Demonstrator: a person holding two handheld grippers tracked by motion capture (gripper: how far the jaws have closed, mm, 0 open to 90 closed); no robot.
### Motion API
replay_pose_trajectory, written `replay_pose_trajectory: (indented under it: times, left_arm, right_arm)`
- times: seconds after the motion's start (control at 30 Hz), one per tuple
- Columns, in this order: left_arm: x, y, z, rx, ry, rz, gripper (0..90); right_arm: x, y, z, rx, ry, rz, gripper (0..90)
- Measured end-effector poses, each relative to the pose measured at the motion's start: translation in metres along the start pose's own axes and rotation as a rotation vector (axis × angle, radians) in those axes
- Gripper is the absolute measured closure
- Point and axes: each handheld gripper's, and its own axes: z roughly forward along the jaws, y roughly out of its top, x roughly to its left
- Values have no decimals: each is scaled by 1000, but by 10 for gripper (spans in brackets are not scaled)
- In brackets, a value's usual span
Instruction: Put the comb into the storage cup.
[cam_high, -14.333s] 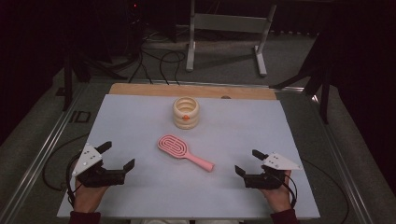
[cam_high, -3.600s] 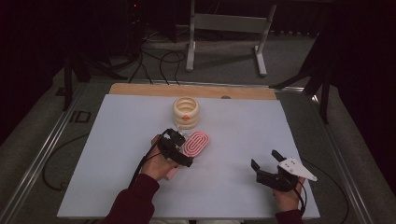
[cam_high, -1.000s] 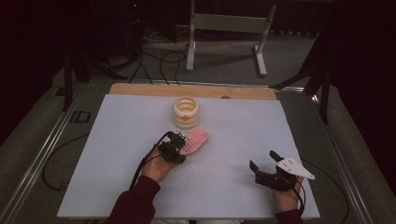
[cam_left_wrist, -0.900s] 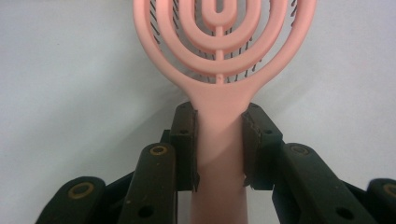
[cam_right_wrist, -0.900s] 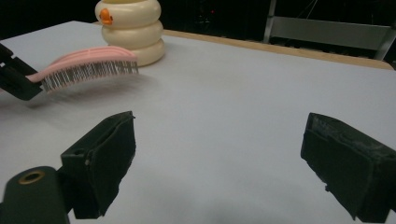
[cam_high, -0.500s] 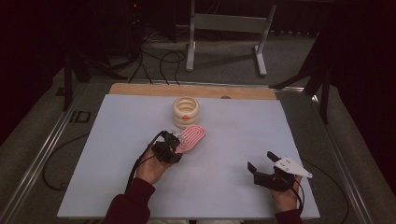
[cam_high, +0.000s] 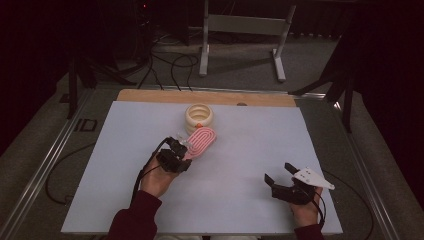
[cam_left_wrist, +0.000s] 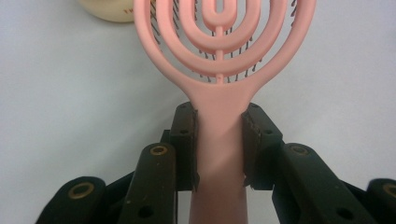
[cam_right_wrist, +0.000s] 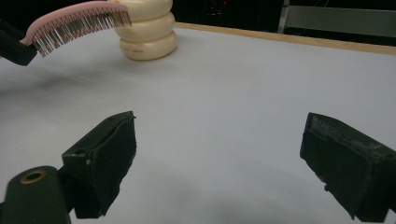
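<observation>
Glowing pale under overhead light on the white table sheet (cam_high: 235, 150), falling off into near-black surroundings beyond the table. Showing grain and soft focus in the high view. Casting faint, diffuse shadows, a grey smudge lying under the pink brush (cam_right_wrist: 74, 21) in the right gripper view. Blurring at close range on the black jaws along the bottom of both gripper views. Rendering the brush handle crisply, without glare, in the left gripper view.
</observation>
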Motion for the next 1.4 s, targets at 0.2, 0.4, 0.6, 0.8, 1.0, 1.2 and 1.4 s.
replay_pose_trajectory:
  times: [0.2, 0.4, 0.6, 0.8, 1.0, 1.2, 1.4]
  left_arm:
    - [5, -1, -9, -35, 10, -14, 701]
    - [9, -7, -17, -81, 18, -19, 701]
    - [16, -14, -26, -121, 29, -19, 701]
    - [25, -21, -30, -157, 41, -17, 701]
    - [30, -26, -33, -196, 30, -41, 701]
    - [30, -31, -32, -203, 23, -42, 701]
    - [32, -32, -34, -222, 26, -49, 701]
  right_arm:
    - [-1, -1, 1, 3, 15, 3, 119]
    - [-2, -1, 2, 13, 29, 22, 122]
    - [-1, -1, 2, 29, 45, 29, 123]
    - [2, 1, 3, 38, 34, 24, 112]
    - [4, -1, 6, 55, 41, 16, 103]
    - [4, -3, 8, 70, 57, 18, 104]
    - [4, -3, 9, 70, 60, 23, 103]
